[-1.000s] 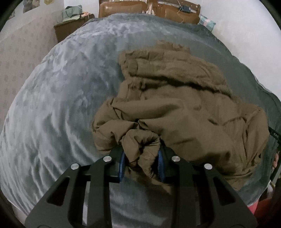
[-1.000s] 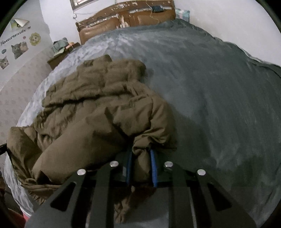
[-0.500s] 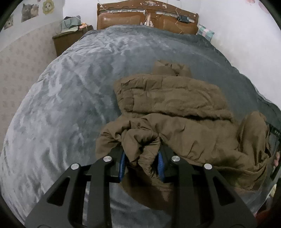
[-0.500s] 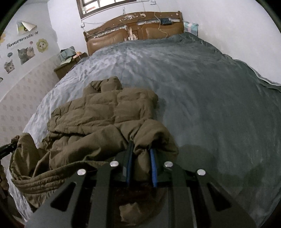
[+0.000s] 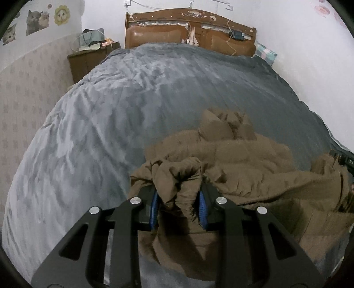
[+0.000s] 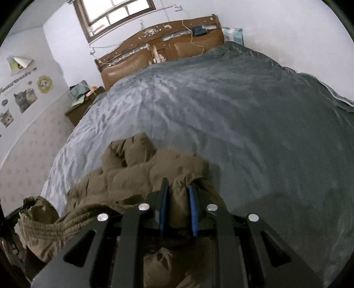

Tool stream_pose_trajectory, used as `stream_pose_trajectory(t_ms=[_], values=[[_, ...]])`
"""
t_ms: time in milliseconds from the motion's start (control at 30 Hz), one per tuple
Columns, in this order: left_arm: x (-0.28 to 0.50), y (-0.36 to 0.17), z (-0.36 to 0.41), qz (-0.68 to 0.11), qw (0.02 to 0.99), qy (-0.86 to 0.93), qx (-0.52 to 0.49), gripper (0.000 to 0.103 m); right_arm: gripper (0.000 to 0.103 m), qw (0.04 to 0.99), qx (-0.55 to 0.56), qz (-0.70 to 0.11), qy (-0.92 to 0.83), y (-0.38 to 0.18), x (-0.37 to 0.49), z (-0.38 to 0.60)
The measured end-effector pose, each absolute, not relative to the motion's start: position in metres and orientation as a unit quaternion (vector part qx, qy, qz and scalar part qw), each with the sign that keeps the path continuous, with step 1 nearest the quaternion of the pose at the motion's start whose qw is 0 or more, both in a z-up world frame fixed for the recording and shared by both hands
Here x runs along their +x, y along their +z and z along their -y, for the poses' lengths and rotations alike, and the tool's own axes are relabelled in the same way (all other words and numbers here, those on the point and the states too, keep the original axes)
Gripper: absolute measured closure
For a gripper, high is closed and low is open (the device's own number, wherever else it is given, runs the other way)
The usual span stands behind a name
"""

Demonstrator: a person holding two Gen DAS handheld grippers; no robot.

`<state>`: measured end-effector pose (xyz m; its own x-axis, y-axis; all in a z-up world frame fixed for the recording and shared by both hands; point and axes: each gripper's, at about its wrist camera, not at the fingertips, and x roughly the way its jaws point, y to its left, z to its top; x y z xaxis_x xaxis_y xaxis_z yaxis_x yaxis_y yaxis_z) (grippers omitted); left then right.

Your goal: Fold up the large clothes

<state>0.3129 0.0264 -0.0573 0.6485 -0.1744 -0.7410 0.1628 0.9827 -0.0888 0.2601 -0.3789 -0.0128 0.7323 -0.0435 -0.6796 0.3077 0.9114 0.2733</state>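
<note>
A large brown padded coat point(image 5: 243, 159) lies bunched at the near end of a bed with a grey blanket point(image 5: 137, 106). My left gripper point(image 5: 178, 199) is shut on a thick bunch of the coat's fabric near its left edge. My right gripper point(image 6: 178, 199) is shut on another bunch of the coat point(image 6: 124, 177) at its right edge. Both hold the fabric lifted above the blanket, and the coat hangs stretched between them. The far part of the coat rests on the bed. Fabric below each gripper is hidden by the gripper bodies.
A brown wooden headboard point(image 5: 190, 33) stands at the far end of the bed. A dark nightstand point(image 5: 88, 59) with clutter stands at the far left by the wall. A window point(image 6: 115, 15) is above the headboard. The grey blanket point(image 6: 243, 115) stretches far and right.
Both grippers have pulled back toward the near end of the bed and tilted up, dragging the coat with them. More of the blanket, headboard and walls shows now.
</note>
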Motion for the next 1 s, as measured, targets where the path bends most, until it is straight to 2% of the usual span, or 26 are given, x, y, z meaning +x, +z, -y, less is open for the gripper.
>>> stream_pose_trajectory(t_ms=[267, 567, 667, 700, 733, 800, 867, 900, 933, 1000], values=[[0.394, -0.054, -0.014, -0.414, 0.907, -0.074, 0.01, 0.075, 0.086, 0.9, 0.212, -0.365, -0.109, -0.014, 0.34, 0.405], [0.453, -0.104, -0.019, -0.461, 0.885, -0.067, -0.004, 0.075, 0.085, 0.879, 0.205, -0.412, -0.121, -0.069, 0.397, 0.415], [0.454, -0.113, -0.015, -0.461, 0.885, -0.061, 0.006, 0.072, 0.081, 0.883, 0.202, -0.408, -0.114, -0.074, 0.397, 0.413], [0.454, -0.115, -0.016, -0.462, 0.885, -0.06, 0.002, 0.069, 0.078, 0.882, 0.208, -0.408, -0.114, -0.074, 0.397, 0.414], [0.454, -0.115, -0.017, -0.465, 0.883, -0.061, -0.004, 0.061, 0.072, 0.881, 0.213, -0.408, -0.112, -0.075, 0.397, 0.415], [0.455, -0.115, -0.018, -0.467, 0.882, -0.063, -0.015, 0.053, 0.043, 0.881, 0.228, -0.401, -0.103, -0.071, 0.394, 0.417], [0.455, -0.115, -0.02, -0.47, 0.88, -0.063, -0.021, 0.047, 0.033, 0.883, 0.237, -0.392, -0.097, -0.065, 0.39, 0.419], [0.455, -0.113, -0.022, -0.471, 0.879, -0.064, -0.027, 0.04, 0.03, 0.884, 0.242, -0.389, -0.093, -0.063, 0.387, 0.419], [0.456, -0.111, -0.022, -0.47, 0.88, -0.062, -0.03, 0.025, 0.028, 0.885, 0.247, -0.385, -0.088, -0.06, 0.385, 0.42], [0.454, -0.103, -0.025, -0.46, 0.886, -0.048, -0.037, 0.008, 0.026, 0.889, 0.24, -0.378, -0.092, -0.05, 0.38, 0.419]])
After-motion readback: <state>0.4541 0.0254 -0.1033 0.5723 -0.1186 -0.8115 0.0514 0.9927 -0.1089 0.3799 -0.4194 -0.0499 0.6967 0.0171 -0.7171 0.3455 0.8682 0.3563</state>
